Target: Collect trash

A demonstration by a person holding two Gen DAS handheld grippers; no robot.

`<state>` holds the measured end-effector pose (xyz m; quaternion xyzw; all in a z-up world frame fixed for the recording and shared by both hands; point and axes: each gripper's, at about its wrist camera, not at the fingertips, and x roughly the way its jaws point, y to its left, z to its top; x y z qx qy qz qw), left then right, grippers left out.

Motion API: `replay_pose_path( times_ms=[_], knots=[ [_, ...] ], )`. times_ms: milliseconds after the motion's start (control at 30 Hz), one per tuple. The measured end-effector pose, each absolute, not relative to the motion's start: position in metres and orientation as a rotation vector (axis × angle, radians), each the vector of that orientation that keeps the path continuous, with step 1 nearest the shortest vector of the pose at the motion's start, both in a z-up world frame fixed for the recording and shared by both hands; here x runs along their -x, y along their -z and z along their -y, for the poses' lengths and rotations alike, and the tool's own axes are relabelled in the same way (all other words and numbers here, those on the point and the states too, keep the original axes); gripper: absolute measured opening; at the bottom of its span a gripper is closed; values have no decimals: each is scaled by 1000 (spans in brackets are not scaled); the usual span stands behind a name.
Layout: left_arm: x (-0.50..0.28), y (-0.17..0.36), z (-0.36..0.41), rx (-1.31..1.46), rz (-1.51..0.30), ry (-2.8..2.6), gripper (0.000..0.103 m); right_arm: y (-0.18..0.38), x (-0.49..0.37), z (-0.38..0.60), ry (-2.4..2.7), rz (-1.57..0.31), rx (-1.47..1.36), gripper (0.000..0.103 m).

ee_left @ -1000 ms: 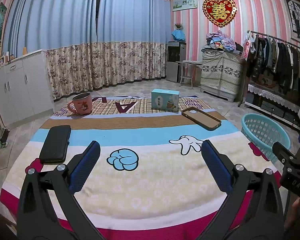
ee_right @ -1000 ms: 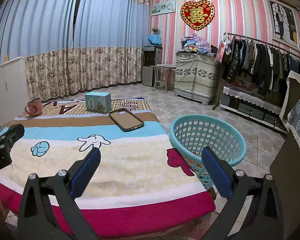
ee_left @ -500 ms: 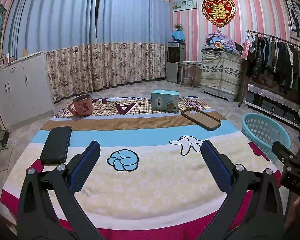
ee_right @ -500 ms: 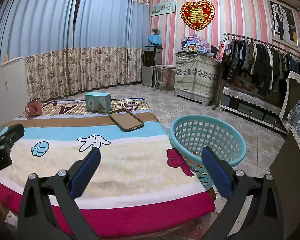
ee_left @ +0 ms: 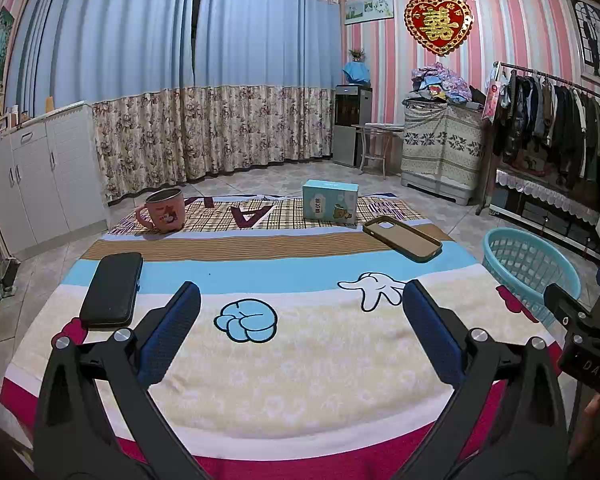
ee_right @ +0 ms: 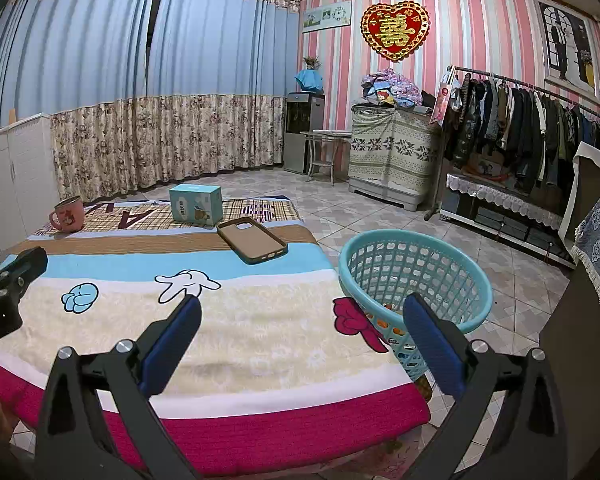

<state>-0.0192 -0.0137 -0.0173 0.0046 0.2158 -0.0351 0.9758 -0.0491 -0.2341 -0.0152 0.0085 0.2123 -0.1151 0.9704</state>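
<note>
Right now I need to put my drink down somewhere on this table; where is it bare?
The widest free patch is the cream band of the cloth, nearest both sets of open jaws, bordered by the black case on the left. The far end is crowded: pink mug, teal box, phone case.

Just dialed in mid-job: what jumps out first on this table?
The cartoon-print tablecloth dominates, with four items spread on it: a pink mug far left, a teal box far centre, a brown phone case beside it, and a black case near left. A turquoise basket stands off the right edge; both tools are open.
</note>
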Motion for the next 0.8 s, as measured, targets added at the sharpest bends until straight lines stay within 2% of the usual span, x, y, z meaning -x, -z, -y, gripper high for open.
replay_pose_path(
  times_ms=[800],
  knots=[
    [19, 13, 14, -13, -427, 71, 98, 15, 49, 234, 234, -427, -15, 99]
  ],
)
